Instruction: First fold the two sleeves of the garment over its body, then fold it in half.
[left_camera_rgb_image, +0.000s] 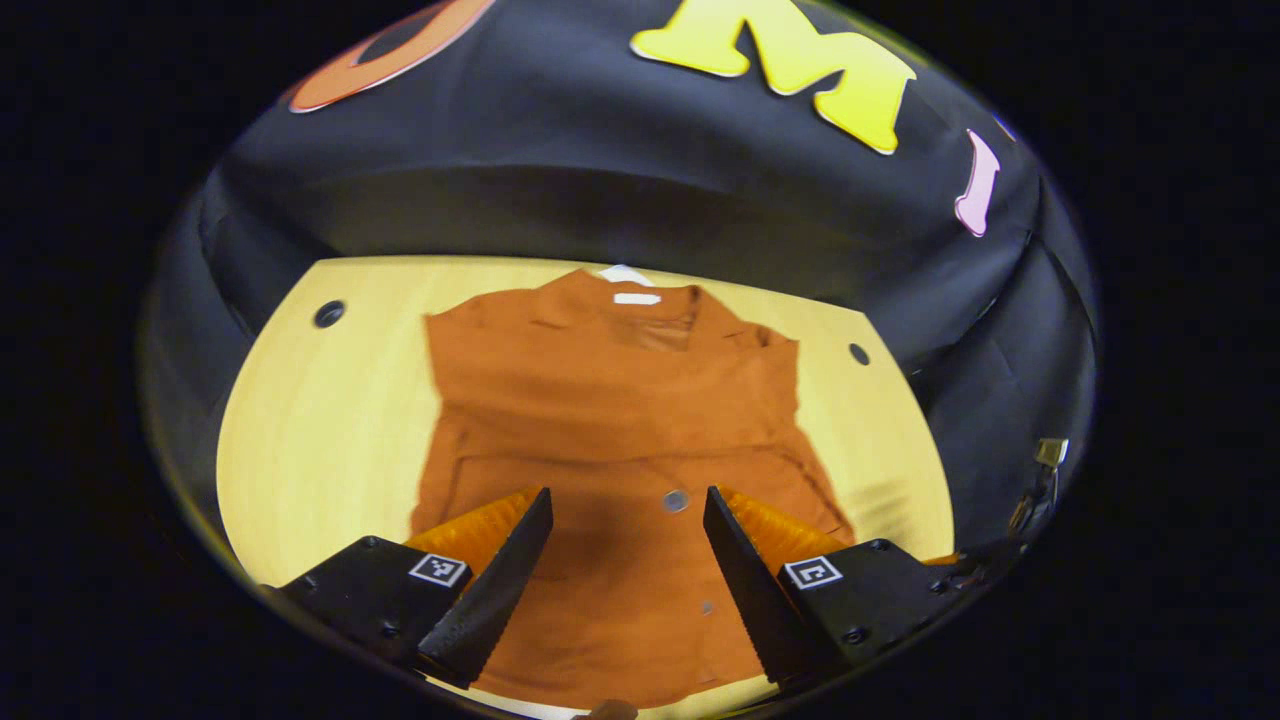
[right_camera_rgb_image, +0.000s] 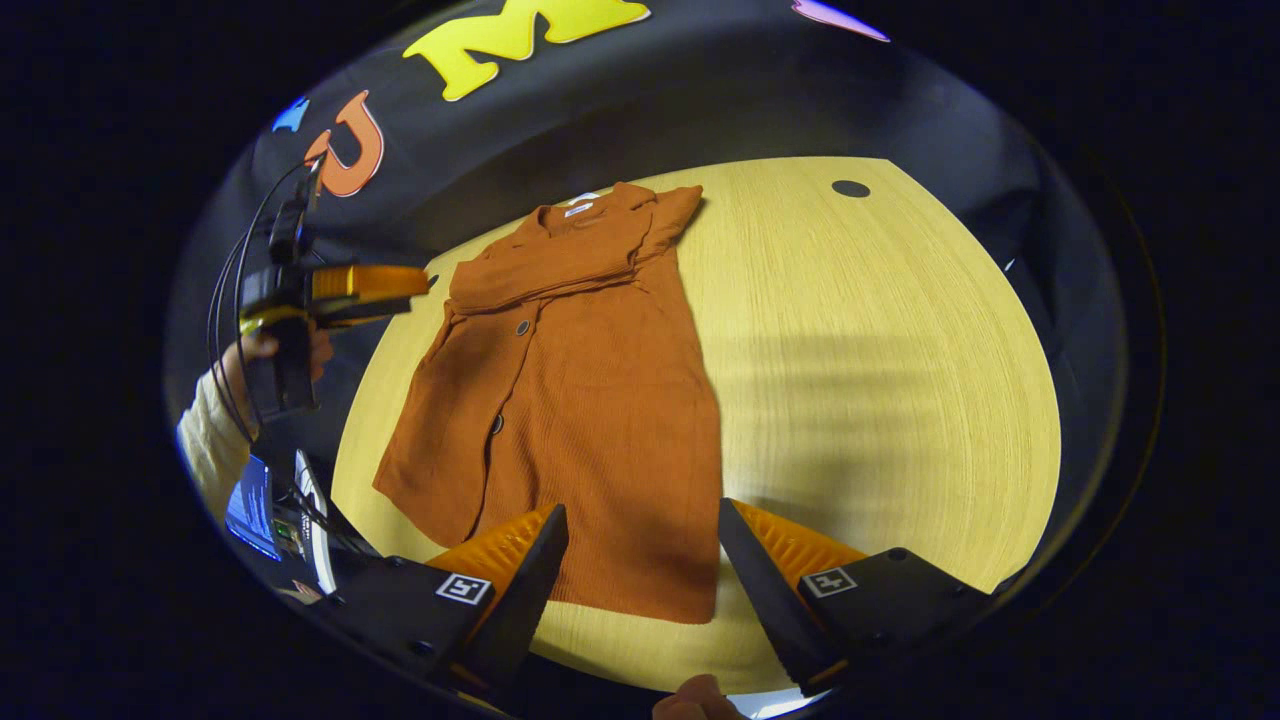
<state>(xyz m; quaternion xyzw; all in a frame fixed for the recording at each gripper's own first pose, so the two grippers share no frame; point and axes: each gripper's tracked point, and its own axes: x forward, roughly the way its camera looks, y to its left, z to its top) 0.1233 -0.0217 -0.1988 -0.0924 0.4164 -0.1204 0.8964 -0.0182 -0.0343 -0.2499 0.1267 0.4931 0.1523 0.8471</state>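
A rust-orange buttoned garment (left_camera_rgb_image: 610, 420) lies flat on the pale wooden table (left_camera_rgb_image: 320, 430), collar at the far side and both sleeves lying across its chest. My left gripper (left_camera_rgb_image: 625, 590) hangs open above the garment's lower middle, nothing between its fingers. In the right gripper view the same garment (right_camera_rgb_image: 590, 400) runs from its collar at the far edge to its hem near me, with a sleeve (right_camera_rgb_image: 560, 265) folded across the top. My right gripper (right_camera_rgb_image: 640, 600) stands open above the hem's right corner. The left gripper (right_camera_rgb_image: 345, 290) shows far left, held by a hand.
The table (right_camera_rgb_image: 880, 380) has bare wood to the garment's right, with a round cable hole (right_camera_rgb_image: 851, 188) at the far corner. Two more holes (left_camera_rgb_image: 328, 314) (left_camera_rgb_image: 859, 353) flank the collar in the left gripper view. A small screen device (right_camera_rgb_image: 265, 505) sits off the table's left edge.
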